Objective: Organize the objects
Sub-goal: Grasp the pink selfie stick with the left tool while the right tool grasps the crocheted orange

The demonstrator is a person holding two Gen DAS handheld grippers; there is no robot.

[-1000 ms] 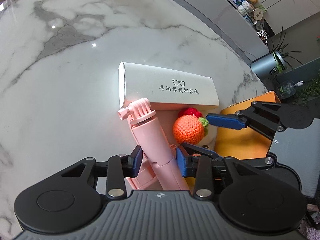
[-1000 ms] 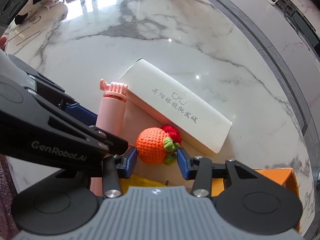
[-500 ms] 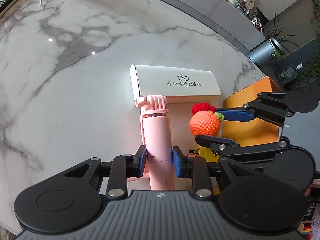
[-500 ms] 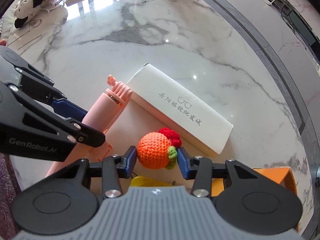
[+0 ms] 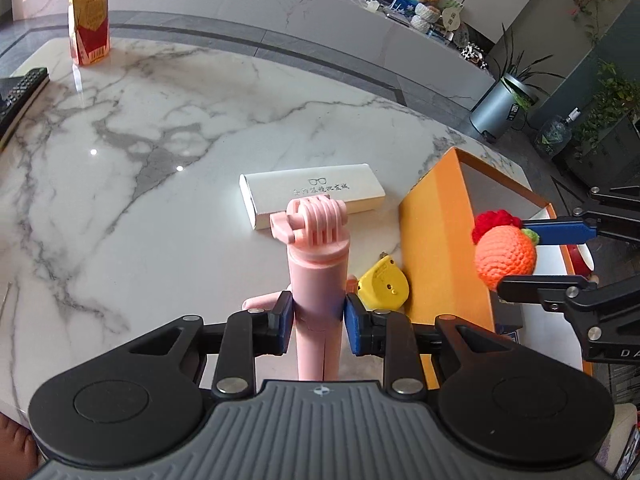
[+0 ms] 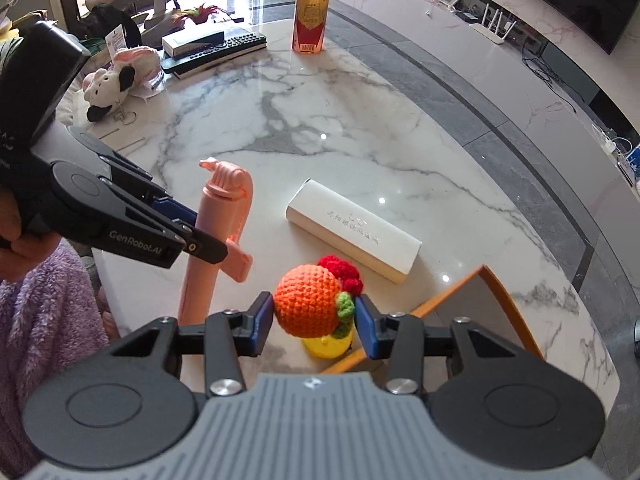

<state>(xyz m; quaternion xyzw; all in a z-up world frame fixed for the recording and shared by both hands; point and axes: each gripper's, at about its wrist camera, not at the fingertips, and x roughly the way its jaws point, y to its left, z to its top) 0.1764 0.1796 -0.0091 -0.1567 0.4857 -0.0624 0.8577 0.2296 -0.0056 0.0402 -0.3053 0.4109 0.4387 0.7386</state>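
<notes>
My left gripper is shut on a pink selfie stick and holds it upright above the marble table; the stick also shows in the right wrist view. My right gripper is shut on an orange crocheted fruit with red and green trim, lifted above the table; in the left wrist view the fruit hangs over the orange box. A white glasses case lies on the table; it also shows in the right wrist view.
A yellow tape measure lies beside the orange box. A drink bottle, a keyboard and a plush toy stand at the far side. The table edge runs close on the near side.
Both grippers have risen and pulled back from the table. The selfie stick came up off the glasses case to stand upright. The crocheted fruit was lifted toward the orange box.
</notes>
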